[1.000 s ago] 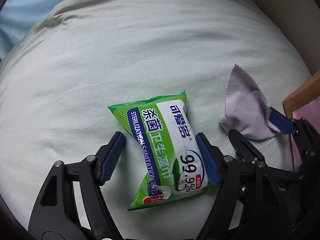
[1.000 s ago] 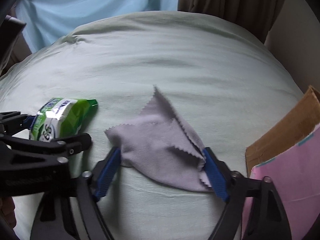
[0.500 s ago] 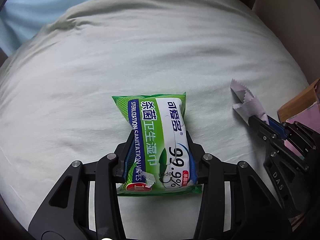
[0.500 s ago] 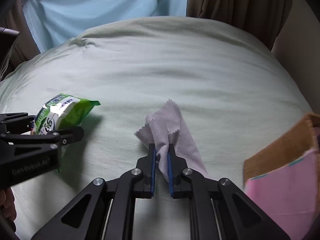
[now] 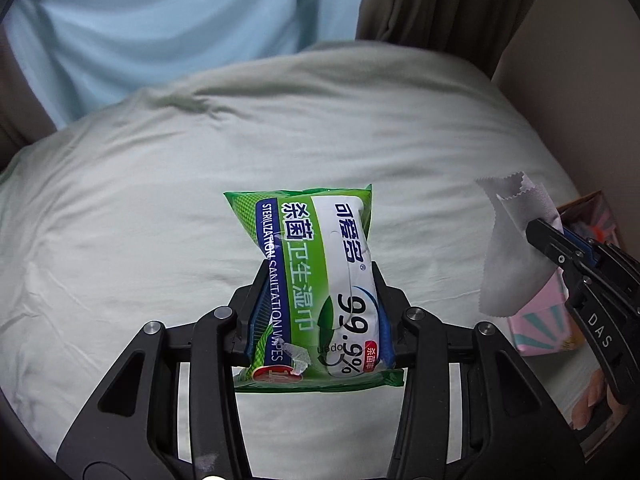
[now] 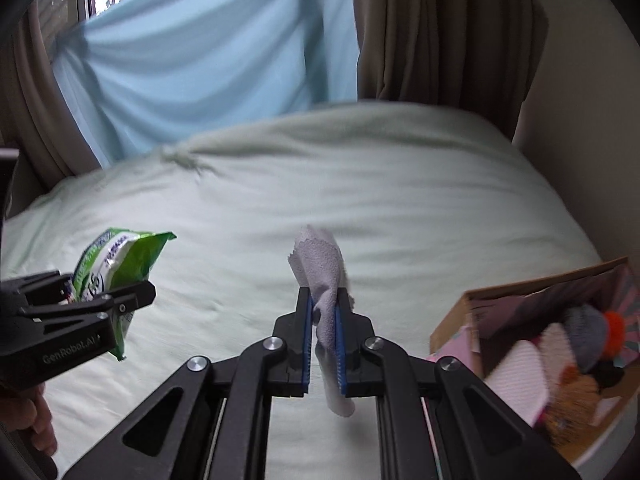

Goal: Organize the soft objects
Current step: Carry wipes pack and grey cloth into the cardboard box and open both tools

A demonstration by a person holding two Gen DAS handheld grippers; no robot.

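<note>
With the left gripper [image 5: 316, 308] clamped on the green wet-wipes pack [image 5: 316, 280] and the right gripper [image 6: 323, 344] pinched shut on the grey cloth [image 6: 322, 280], both now lifted off the bedsheet [image 5: 140, 220] they lay on before, carry them level, probably to the cardboard box [image 6: 520, 292] at right.

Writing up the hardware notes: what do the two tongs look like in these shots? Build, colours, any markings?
Both match: matte black plastic linkage arms with triangular cut-outs and silver round pivot bolts, ending in ribbed blue pads. The left tongs carry white "GenRobot.AI" lettering on the side, seen in the right wrist view. The right tongs show white "DAS" lettering in the left wrist view. No cables or sleeves visible.
</note>
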